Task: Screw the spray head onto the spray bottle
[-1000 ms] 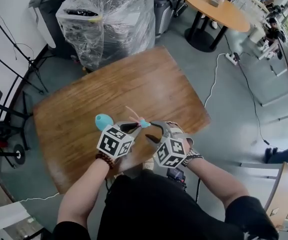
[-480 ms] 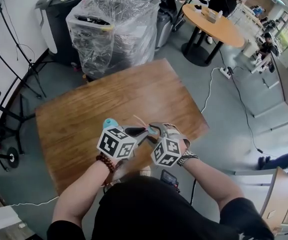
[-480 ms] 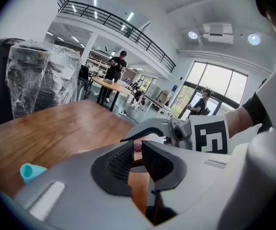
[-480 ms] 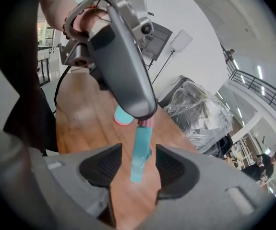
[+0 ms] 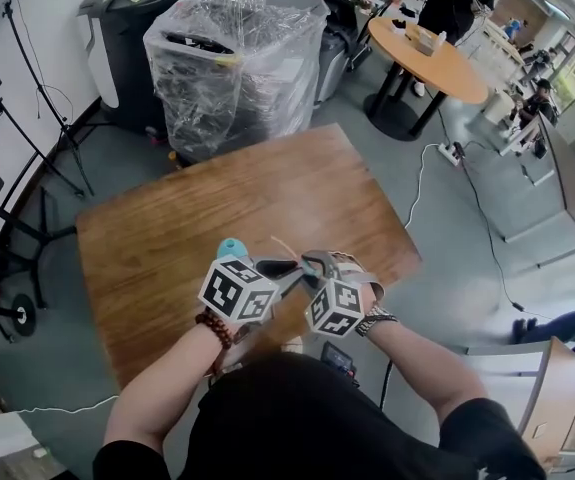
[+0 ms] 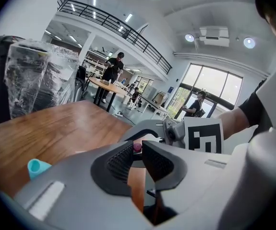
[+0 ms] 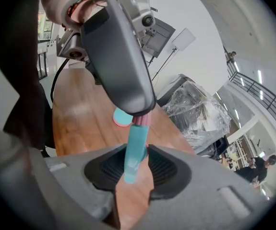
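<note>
Head view looked steeply down at wooden table (image 5: 167, 238), left gripper view skimmed it closely toward 1 o'clock, right gripper view toward 11 o'clock, table shared.

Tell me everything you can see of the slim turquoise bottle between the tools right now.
The slim turquoise bottle is a narrow, smooth, plastic-looking tube, slightly translucent, held up off the brown wooden table. A pink collar sits at its far end, and the left tool grips that collar. The right tool is closing round the bottle's lower body, with its pads looking to touch both sides. The near end pokes free past those jaws. No label or damage shows.
</note>
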